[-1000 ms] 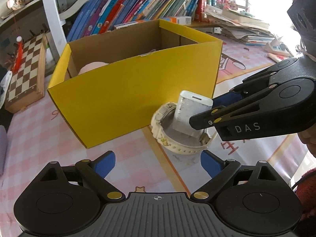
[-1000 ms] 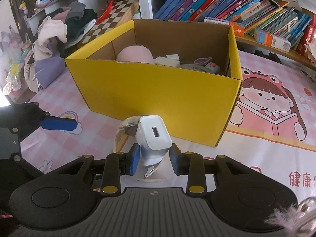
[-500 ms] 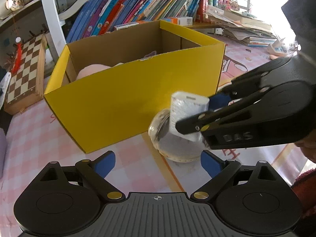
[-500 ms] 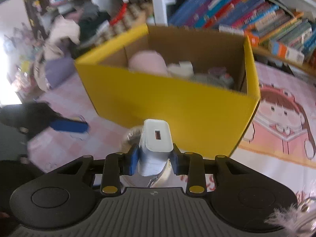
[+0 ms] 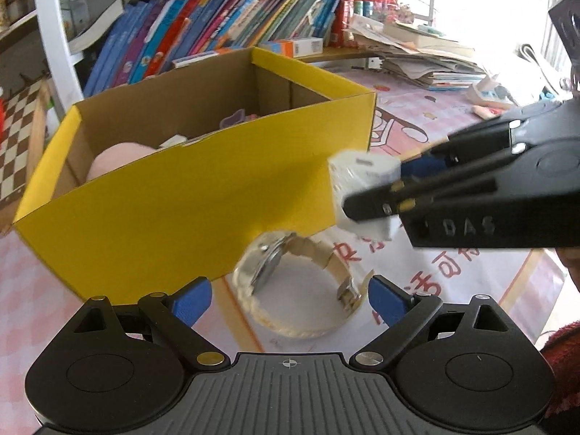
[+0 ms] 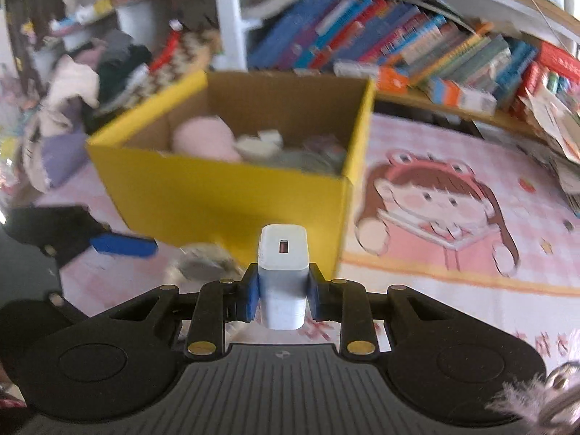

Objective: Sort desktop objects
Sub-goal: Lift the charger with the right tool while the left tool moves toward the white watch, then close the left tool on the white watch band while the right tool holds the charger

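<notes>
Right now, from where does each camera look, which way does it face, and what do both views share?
Left wrist: sits on the left gripper, facing down at the watch; its open blue fingers show.
Right wrist: sits on the right gripper, facing the yellow box; its pads clamp the white charger.
Shared: box, charger, watch, books, and each other's gripper.

From the left wrist view, the box (image 5: 203,195) sits at twelve o'clock, books (image 5: 203,47) behind it, the watch (image 5: 301,286) before it, the charger (image 5: 366,192) at two o'clock.
</notes>
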Demonstrator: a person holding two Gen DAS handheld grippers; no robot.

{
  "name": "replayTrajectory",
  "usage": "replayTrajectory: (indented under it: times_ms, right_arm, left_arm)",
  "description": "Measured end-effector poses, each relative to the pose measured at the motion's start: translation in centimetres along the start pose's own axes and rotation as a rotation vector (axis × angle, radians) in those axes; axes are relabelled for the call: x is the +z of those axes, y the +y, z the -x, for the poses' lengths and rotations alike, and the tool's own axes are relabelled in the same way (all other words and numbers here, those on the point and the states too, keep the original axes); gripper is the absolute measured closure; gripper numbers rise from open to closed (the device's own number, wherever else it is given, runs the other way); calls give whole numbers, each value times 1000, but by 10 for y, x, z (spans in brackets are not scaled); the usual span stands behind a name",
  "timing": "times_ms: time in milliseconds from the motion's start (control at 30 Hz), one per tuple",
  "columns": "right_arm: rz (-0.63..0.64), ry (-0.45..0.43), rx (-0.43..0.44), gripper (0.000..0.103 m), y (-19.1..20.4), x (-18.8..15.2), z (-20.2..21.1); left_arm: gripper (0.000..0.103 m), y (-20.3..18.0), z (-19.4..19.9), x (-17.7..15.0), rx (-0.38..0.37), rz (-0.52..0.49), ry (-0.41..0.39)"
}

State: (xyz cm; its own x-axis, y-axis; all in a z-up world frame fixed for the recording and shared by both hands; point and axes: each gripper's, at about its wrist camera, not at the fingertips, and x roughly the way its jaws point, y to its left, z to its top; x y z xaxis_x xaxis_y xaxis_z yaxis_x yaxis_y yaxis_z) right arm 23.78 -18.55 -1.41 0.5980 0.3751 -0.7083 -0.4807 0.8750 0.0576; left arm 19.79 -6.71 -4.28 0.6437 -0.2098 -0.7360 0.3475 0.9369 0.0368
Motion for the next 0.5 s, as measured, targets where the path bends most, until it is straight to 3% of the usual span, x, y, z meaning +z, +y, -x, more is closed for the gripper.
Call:
replayTrajectory:
  times_ms: [233,500]
  right_arm:
    - [-3,53,-11,78,-6,-7,-7]
    - [5,56,-6,78,-5,-8,-6]
  left_arm:
    - [7,-4,-18,6,19,-3,28]
    - [9,8,-26,1,17,75,68]
